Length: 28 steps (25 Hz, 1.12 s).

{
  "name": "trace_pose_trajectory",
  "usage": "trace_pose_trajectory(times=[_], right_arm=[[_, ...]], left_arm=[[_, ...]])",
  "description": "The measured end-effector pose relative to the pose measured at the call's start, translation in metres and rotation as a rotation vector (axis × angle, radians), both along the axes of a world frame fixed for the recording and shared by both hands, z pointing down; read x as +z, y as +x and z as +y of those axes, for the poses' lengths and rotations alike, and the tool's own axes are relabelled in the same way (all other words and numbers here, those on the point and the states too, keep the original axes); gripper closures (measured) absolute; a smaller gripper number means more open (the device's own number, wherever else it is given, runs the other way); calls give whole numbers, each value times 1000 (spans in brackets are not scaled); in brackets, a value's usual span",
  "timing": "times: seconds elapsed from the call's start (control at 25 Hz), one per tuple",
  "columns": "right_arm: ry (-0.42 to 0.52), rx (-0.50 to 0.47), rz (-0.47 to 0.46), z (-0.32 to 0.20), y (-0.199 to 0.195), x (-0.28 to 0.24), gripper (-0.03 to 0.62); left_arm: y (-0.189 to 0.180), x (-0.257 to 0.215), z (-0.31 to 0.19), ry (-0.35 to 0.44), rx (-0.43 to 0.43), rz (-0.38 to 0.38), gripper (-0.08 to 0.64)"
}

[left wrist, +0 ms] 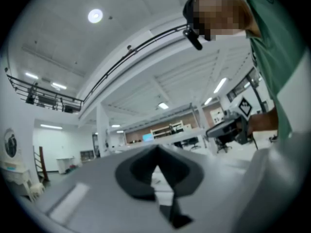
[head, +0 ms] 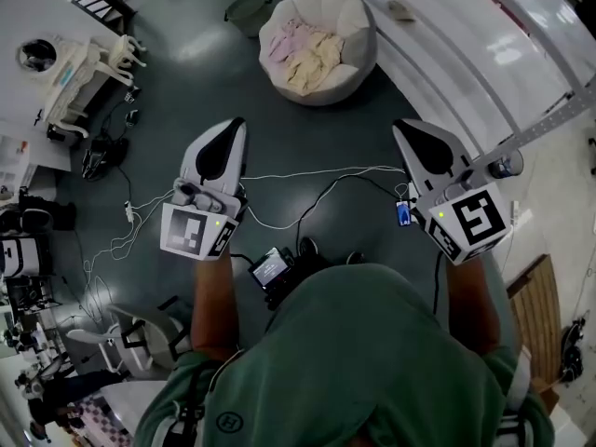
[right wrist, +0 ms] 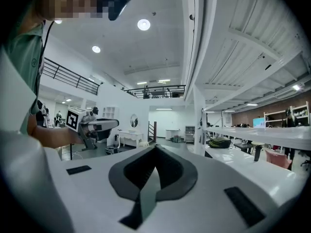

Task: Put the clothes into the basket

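Observation:
Pink and cream clothes (head: 307, 52) lie heaped on a white puffy beanbag (head: 358, 35) on the dark floor, well ahead of me. A dark round basket (head: 246, 11) stands just left of the beanbag. My left gripper (head: 237, 125) and right gripper (head: 402, 127) are held level side by side, far short of the clothes, both shut with nothing between the jaws. In the left gripper view the left gripper (left wrist: 156, 147) has its jaws meeting at a point, and the right gripper (left wrist: 232, 127) shows beyond. In the right gripper view the right gripper (right wrist: 155, 147) is closed too, with the left gripper (right wrist: 91, 125) off to its left.
A long white table (head: 447, 35) runs along the right. A white dresser (head: 82, 74) stands at the left. Cables (head: 307, 177) trail over the floor under the grippers. An office chair (head: 130, 335) is at lower left and a wooden piece (head: 540, 313) at lower right.

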State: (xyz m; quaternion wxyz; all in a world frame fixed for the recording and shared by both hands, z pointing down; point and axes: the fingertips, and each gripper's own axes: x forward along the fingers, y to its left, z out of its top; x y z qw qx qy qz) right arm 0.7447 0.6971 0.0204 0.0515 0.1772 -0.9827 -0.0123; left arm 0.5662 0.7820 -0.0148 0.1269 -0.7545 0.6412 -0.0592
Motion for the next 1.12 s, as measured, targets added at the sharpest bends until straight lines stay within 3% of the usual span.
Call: trace_pose_trajectory(times=[0.28, 0.56, 0.84, 1.12], right_arm=[[-42, 5, -36, -19, -14, 12, 588], [-53, 2, -42, -43, -58, 20, 586], [-62, 57, -27, -86, -128, 35, 586], [-42, 119, -18, -123, -231, 40, 586]], left_arm=[[-9, 12, -14, -16, -9, -2, 558], [-50, 27, -37, -13, -13, 31, 558], [-127, 41, -79, -11, 16, 58, 557], [-238, 57, -121, -21, 80, 106, 557]])
